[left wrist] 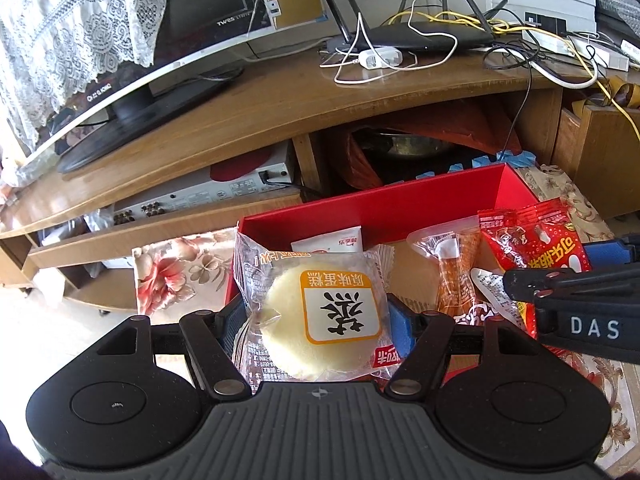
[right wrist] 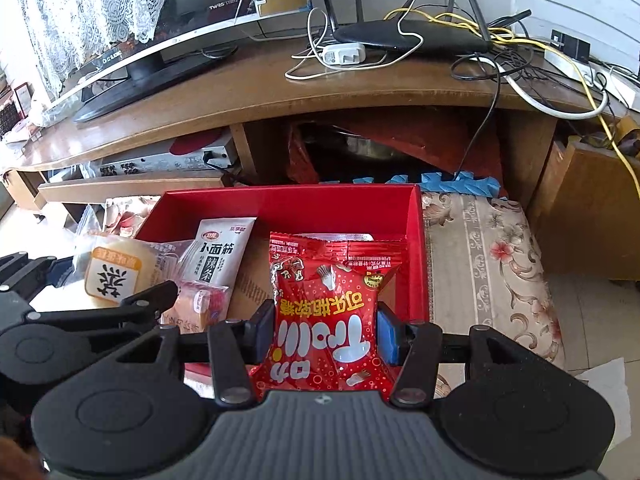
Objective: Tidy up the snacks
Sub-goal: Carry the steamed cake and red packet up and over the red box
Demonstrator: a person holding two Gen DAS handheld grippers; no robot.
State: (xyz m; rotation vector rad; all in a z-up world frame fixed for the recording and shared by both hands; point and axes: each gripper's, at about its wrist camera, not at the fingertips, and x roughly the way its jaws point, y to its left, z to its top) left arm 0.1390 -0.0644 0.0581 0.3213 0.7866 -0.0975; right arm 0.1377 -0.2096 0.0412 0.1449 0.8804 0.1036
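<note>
Snacks, left wrist view: the left gripper (left wrist: 316, 322) clamps a clear-wrapped round cake (left wrist: 316, 316) over the near edge of the red box (left wrist: 380, 210), which sits on a floral cloth (left wrist: 180, 268); an orange packet (left wrist: 456, 276) lies inside.

Right wrist view: the right gripper (right wrist: 325, 330) pinches a red candy bag (right wrist: 326, 316) above the box (right wrist: 288, 200); a white noodle-snack packet (right wrist: 222, 250) rests within.
</note>
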